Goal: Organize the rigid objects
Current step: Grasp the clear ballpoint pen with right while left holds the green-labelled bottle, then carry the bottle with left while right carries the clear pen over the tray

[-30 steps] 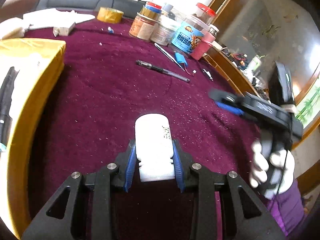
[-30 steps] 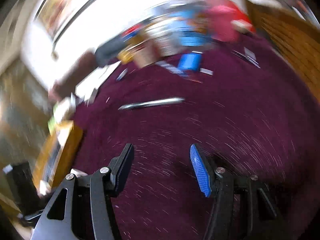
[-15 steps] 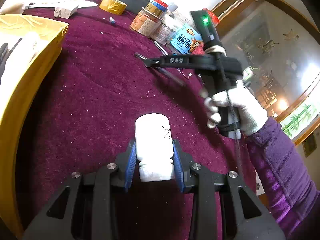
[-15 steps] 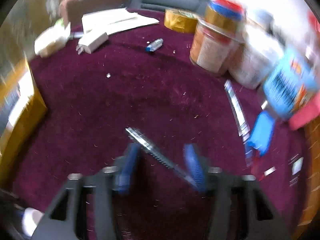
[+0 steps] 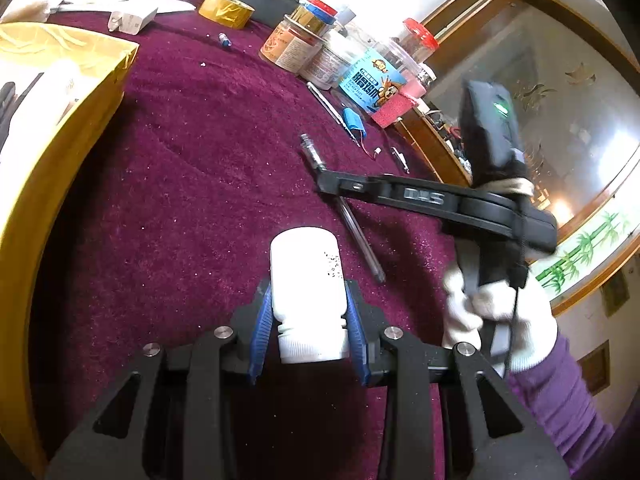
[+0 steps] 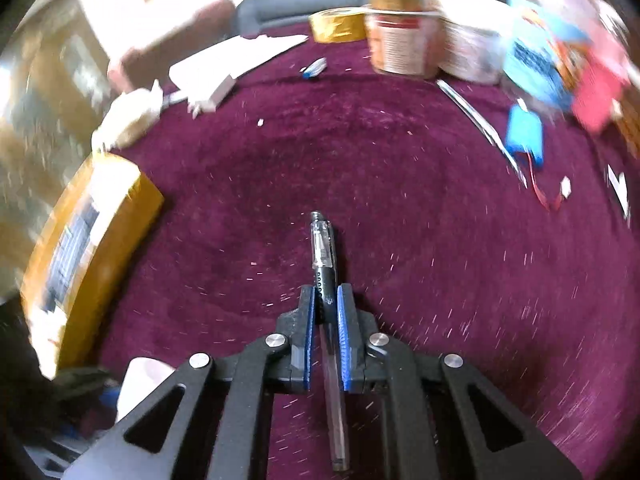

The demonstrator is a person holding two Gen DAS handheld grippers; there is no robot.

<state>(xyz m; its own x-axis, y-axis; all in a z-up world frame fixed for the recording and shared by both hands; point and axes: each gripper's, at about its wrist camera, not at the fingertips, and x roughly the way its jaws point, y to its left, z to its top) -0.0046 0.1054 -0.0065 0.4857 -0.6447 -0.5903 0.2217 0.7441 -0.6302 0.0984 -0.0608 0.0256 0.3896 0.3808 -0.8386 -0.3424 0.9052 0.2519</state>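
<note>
Left wrist view: the left gripper (image 5: pixel 306 316) pinches a white bottle (image 5: pixel 306 280) by its neck end, the cap toward the camera and the base pointing away over the maroon table (image 5: pixel 192 184). The yellow box (image 5: pixel 60 128) sits to this gripper's left, nearer to it than to the other. Across the table, the right gripper (image 5: pixel 326 182), held in a white-gloved hand (image 5: pixel 492 312), reaches in from the right and meets a clear pen (image 5: pixel 352 224), which runs from far-left to near-right. Jars (image 5: pixel 296 40) and a roll of yellow tape (image 5: pixel 226 10) stand well apart along the far edge.

Right wrist view: the right gripper (image 6: pixel 325 320) is pressed together on the pen (image 6: pixel 324 256), whose long axis runs straight along the fingers, its tip pointing forward and its tail back under the gripper body. The box (image 6: pixel 92 248) lies to the front left, so carrying the pen there likely means a leftward swing. The view is blurred at its edges.
</note>
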